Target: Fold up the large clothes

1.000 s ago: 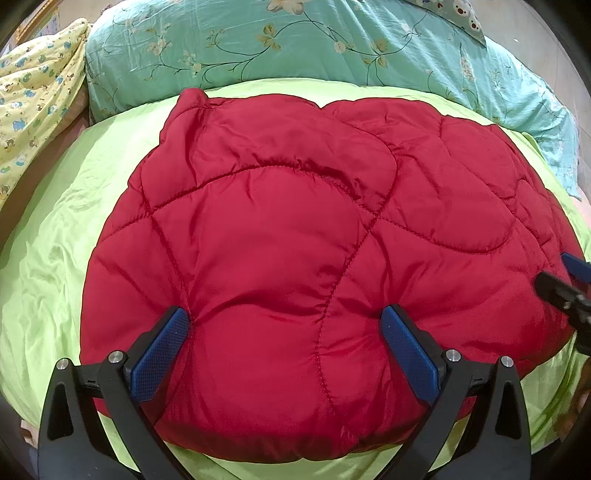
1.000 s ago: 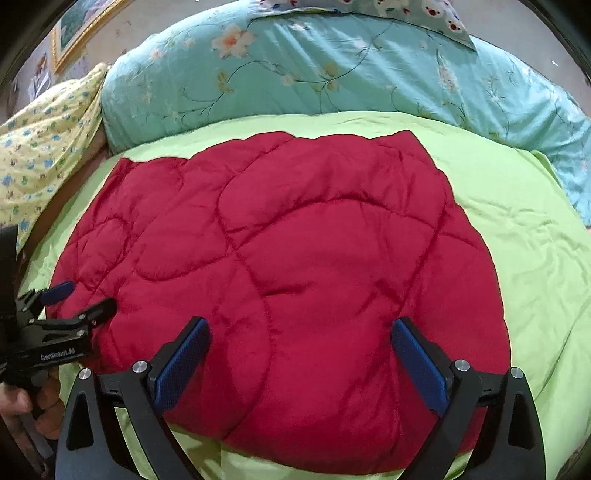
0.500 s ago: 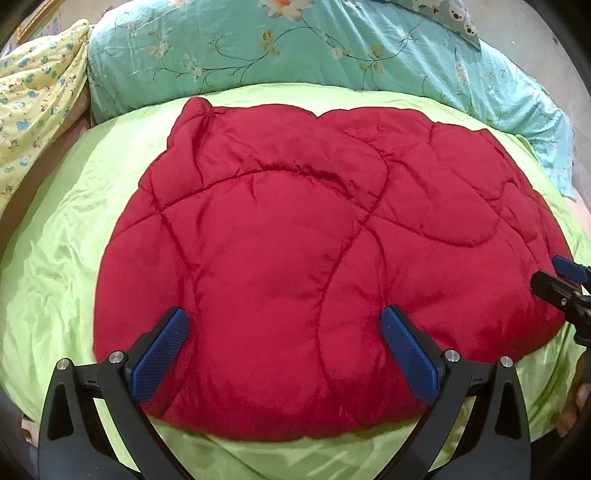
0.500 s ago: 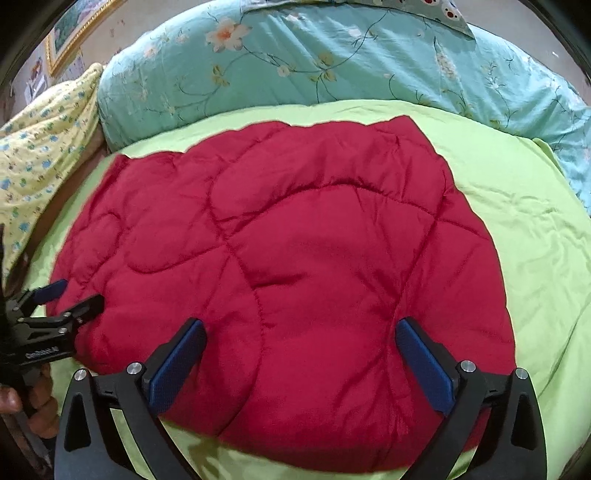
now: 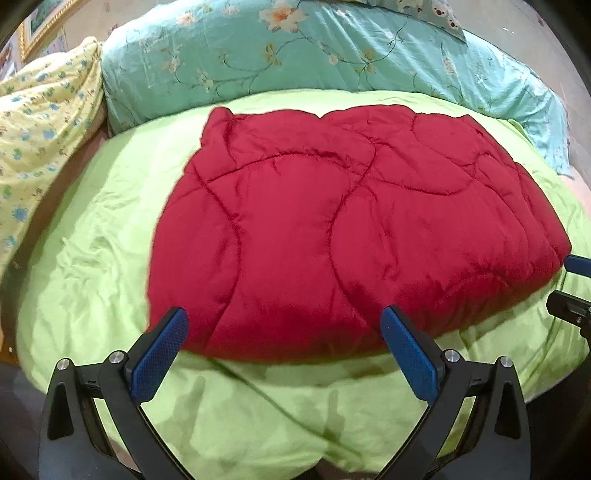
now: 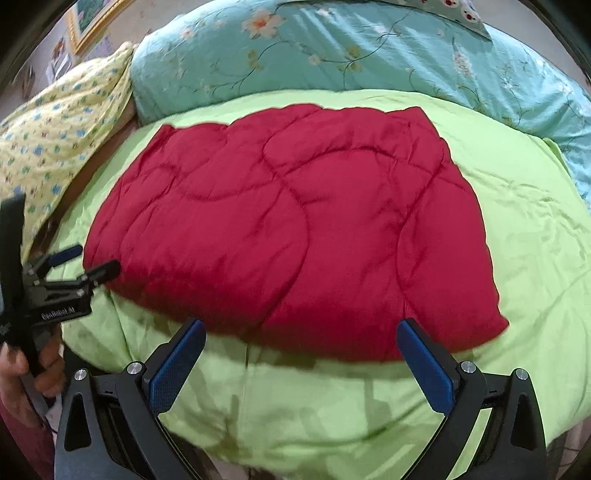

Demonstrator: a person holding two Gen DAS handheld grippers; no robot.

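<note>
A red quilted padded garment lies folded flat on the lime green bed sheet; it fills the middle of the right wrist view as well, red garment. My left gripper is open, hovering just short of the garment's near edge with nothing between its blue pads. My right gripper is open too, above the sheet near the garment's front edge. In the right wrist view the left gripper shows at the left, held by a hand. The right gripper's fingertips peek in at the right edge of the left wrist view.
A teal floral quilt is bunched along the far side of the bed. A yellow patterned pillow lies at the far left. Bare green sheet spreads to the right of the garment. A framed picture hangs on the wall.
Both grippers have pulled back from over the garment toward the near edge of the bed, so more green sheet shows in front. The garment lies as it did.
</note>
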